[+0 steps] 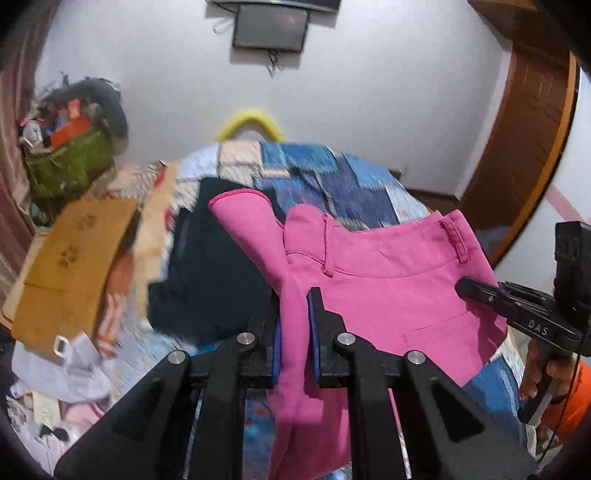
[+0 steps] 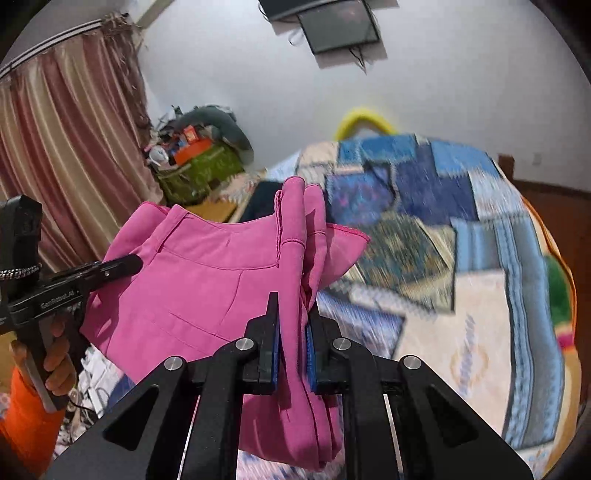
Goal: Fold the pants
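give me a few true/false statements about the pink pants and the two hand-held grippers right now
1. The left hand-held gripper is shut on the pink pants. True.
2. The right hand-held gripper is open and holds nothing. False: it is shut on a bunched fold of the pink pants.
3. The pants lie flat on the patchwork blanket. False: they hang between the two grippers, above the blanket.
4. A dark garment lies on the bed beyond the pants. True.
5. The screen on the wall shows a bright picture. False: it is dark.
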Tool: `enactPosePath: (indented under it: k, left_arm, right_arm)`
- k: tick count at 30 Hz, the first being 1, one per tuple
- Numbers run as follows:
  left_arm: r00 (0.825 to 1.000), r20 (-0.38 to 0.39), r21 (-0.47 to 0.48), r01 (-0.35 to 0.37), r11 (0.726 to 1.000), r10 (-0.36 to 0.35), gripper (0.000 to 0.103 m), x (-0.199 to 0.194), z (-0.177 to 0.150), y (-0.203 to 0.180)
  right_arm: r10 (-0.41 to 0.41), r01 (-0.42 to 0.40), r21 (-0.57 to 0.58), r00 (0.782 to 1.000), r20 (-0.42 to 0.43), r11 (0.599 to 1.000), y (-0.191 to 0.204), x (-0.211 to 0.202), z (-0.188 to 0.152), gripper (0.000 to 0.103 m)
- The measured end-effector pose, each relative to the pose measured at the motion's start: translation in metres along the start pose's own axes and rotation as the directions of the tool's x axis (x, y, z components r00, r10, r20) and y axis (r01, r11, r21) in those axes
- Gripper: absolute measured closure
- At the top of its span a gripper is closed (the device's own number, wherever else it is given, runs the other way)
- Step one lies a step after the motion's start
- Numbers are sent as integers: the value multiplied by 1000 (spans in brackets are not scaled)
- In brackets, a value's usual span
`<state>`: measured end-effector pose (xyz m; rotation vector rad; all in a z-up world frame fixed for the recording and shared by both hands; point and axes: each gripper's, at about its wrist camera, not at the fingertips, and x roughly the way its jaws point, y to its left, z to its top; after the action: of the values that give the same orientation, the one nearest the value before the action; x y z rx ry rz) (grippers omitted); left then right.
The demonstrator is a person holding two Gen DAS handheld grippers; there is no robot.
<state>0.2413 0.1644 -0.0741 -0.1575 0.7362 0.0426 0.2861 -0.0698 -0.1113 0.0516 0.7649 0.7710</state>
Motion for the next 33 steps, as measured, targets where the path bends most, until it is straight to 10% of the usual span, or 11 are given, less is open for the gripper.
enactPosePath:
  k: [17,33]
  left_arm:
    - [969,29,18,-245,969,245,92,94,60,97]
    - [940,-170,37,-293,955,295,86,249,3,159]
  right_arm:
    - [-21,21,-8,1000,20,1000,30,126,64,93]
    - [-70,74,15,978,-196,997,7,242,31,89]
